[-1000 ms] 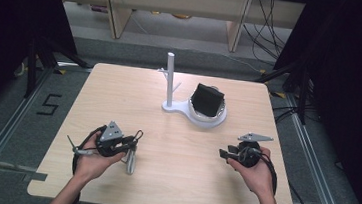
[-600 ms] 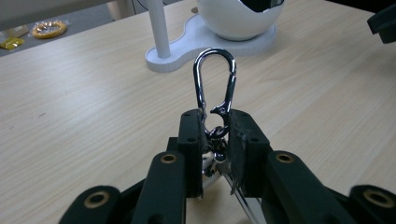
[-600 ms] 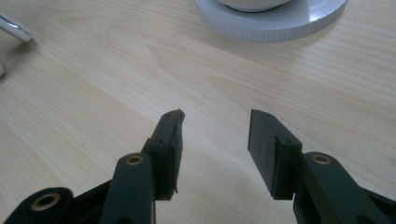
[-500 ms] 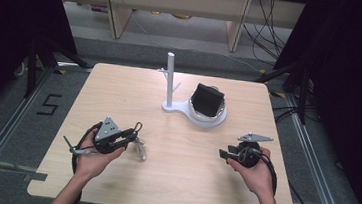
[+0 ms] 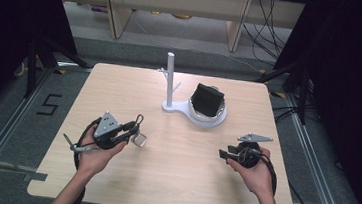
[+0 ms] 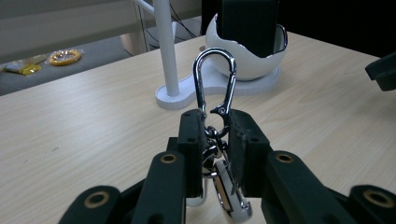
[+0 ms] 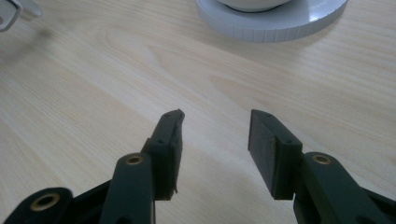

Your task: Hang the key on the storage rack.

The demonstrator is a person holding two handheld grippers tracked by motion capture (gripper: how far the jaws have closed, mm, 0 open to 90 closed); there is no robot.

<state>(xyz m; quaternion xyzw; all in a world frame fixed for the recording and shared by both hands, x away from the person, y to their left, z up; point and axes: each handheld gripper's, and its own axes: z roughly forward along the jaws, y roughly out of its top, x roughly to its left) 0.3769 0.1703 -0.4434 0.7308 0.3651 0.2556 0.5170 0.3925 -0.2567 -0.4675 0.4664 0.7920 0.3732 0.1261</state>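
The left gripper (image 6: 212,135) is clamping a metal clasp (image 6: 215,79) above the table (image 5: 177,172), its hook pointing toward the white stand (image 6: 163,51); the right gripper (image 7: 215,135) is hovering with jaws wide and empty.

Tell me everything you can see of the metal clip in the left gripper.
The clip is a shiny, silver-coloured metal snap hook with a rounded loop and a sprung gate, which looks closed. A swivel link below joins it to a pale tag hanging under the jaws. The left gripper is shut on its lower end, so the loop sticks out beyond the jaws, pointing toward the white stand. In the high view it is at the table's left side, not touching the stand.
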